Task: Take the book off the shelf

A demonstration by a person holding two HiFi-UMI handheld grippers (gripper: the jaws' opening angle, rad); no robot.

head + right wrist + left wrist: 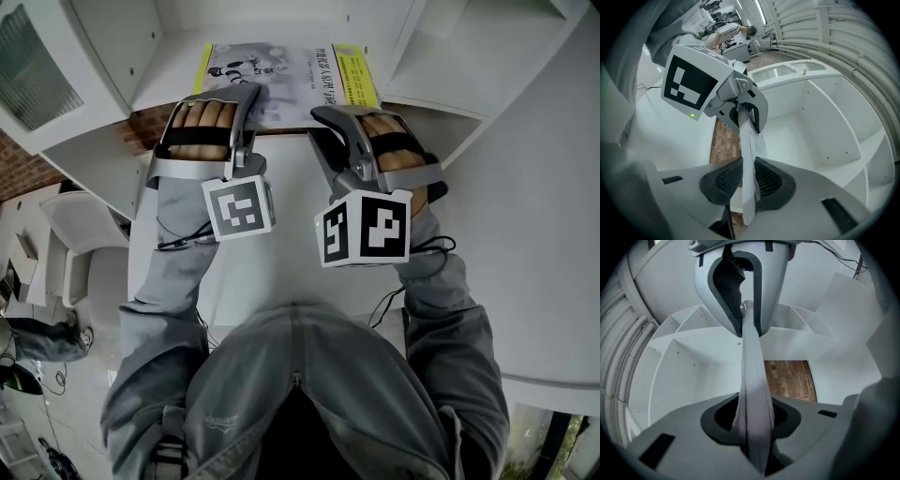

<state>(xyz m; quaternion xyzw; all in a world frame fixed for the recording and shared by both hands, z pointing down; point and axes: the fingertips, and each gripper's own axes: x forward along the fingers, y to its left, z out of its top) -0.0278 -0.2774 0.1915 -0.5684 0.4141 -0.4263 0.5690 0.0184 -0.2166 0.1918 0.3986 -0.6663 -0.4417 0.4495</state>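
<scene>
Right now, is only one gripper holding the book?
No, the head view shows the left gripper and the right gripper each clamping the book's near edge.

Print on book (281, 80) cover too small to read, none legible

Left gripper (752, 427) jaws at 6 o'clock closed on the book (753, 376), seen edge-on. Book runs up to 12, where the right gripper (746, 319) also clamps it. White shelf (684, 357) compartments behind. Brick patch (790, 378) at 4.
</scene>
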